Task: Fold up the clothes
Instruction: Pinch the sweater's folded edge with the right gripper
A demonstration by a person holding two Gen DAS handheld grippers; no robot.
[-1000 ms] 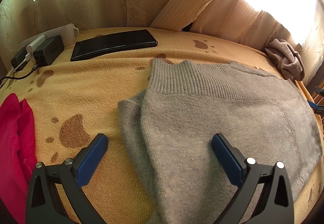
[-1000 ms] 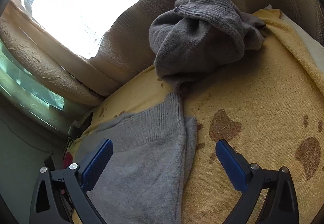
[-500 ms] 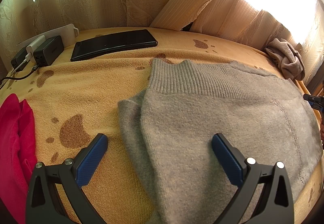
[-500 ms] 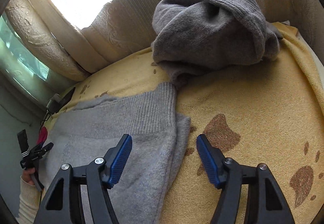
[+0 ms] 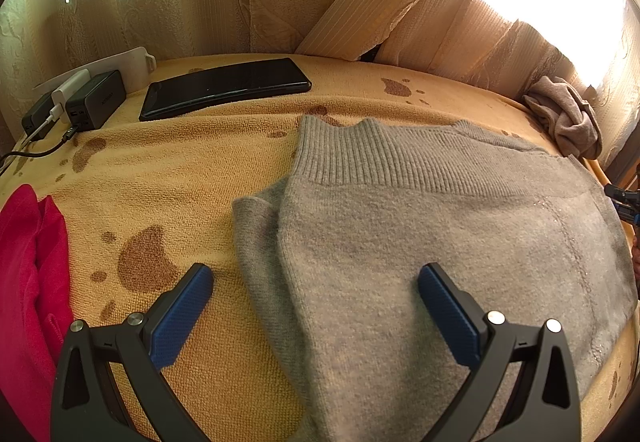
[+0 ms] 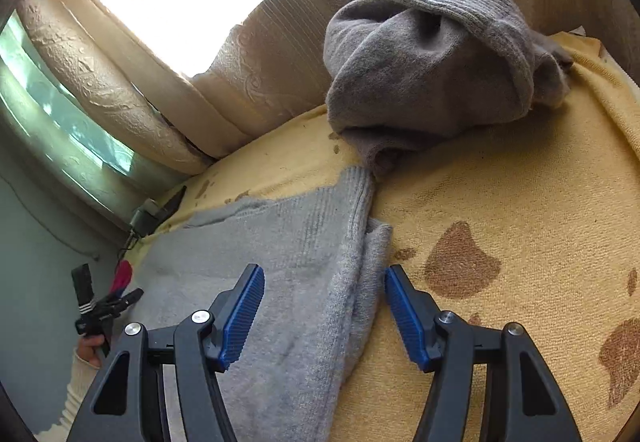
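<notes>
The light grey knitted sweater [image 5: 420, 242] lies spread flat on the yellow towelling surface with brown paw prints [image 5: 160, 182], ribbed hem toward the cream curtains [image 5: 200, 2], so both side edges are reachable for a fold. The right hand-held gripper [image 6: 324, 306] has just been closing and straddles the sweater's doubled right edge; the blue pads do not yet press it, so it is still released. The left hand-held gripper [image 5: 316, 306] hangs spread wide over the opposite edge, gripping nothing. A crumpled darker grey knitted garment [image 6: 432, 74] nearly touches the hem corner and may crowd the fold. A red fleece garment [image 5: 28, 282], black tablet [image 5: 224, 86] and chargers [image 5: 92, 98] lie apart.
</notes>
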